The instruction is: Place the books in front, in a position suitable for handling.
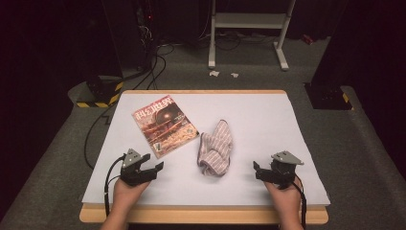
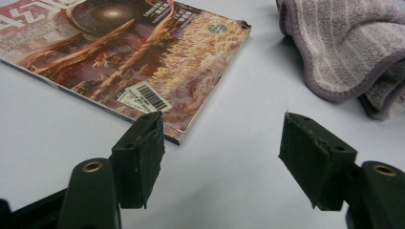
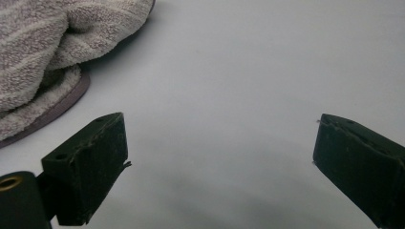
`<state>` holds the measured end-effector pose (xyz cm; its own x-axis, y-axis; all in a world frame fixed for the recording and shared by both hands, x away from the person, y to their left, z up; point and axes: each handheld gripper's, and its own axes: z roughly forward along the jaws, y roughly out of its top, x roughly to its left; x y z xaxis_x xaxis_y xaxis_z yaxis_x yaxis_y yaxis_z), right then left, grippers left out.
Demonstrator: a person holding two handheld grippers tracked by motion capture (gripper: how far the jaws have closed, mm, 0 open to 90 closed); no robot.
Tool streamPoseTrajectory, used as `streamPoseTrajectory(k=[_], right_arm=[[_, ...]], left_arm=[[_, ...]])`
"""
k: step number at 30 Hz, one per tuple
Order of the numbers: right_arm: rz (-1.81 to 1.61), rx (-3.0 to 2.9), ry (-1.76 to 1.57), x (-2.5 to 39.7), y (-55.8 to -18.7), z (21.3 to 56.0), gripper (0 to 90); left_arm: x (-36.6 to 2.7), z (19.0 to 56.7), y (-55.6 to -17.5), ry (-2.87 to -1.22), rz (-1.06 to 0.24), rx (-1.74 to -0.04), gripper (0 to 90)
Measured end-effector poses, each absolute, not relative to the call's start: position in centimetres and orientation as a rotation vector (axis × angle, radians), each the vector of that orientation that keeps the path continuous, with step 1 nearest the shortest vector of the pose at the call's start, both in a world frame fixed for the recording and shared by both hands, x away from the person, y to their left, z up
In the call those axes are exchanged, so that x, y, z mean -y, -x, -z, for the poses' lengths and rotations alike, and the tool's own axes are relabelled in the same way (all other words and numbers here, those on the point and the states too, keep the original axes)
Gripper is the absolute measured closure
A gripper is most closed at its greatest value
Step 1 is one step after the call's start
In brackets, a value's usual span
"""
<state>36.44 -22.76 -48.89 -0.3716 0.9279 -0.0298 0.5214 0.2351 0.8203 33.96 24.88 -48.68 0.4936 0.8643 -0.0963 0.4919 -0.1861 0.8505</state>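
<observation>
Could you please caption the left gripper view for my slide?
Open left tool rests low over the table, aimed at a magazine's corner, with a towel beside.

The table [image 1: 249, 103] is viewed from above the person's side by the high view, facing forward and down, far enough back that the floor beyond is included. The left gripper view is set low and close to the table surface, directed past its own jaws at the magazine [image 2: 129, 52], with the towel [image 2: 344, 43] to the right of it. The right gripper view is likewise held low and close, the towel [image 3: 52, 52] being seen at its upper left. The towel [image 1: 216, 147] is shared by all three views.
</observation>
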Motion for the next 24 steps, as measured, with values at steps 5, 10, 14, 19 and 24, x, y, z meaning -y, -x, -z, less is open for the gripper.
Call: streamPoseTrajectory(k=[5, 10, 14, 19, 24], right_arm=[[-1.039, -1.969, -1.339, 22.9, -36.2, 48.7, 4.4], [-1.058, -1.971, -1.357, 22.8, -36.2, 48.8, 4.2], [-1.077, -1.968, -1.361, 22.7, -36.1, 48.7, 4.2], [-1.088, -1.964, -1.365, 22.6, -35.9, 48.7, 4.2], [-1.112, -1.964, -1.363, 22.4, -35.4, 48.3, 5.2]], left_arm=[[-24.8, 48.6, -34.0, -1.833, -0.518, -1.129, 32.3], [-24.8, 48.5, -34.0, -1.835, -0.511, -1.123, 31.9], [-24.6, 48.3, -34.0, -1.832, -0.501, -1.113, 31.1], [-24.2, 48.4, -34.1, -1.849, -0.499, -1.112, 30.4], [-23.7, 48.5, -34.2, -1.858, -0.493, -1.107, 30.4]])
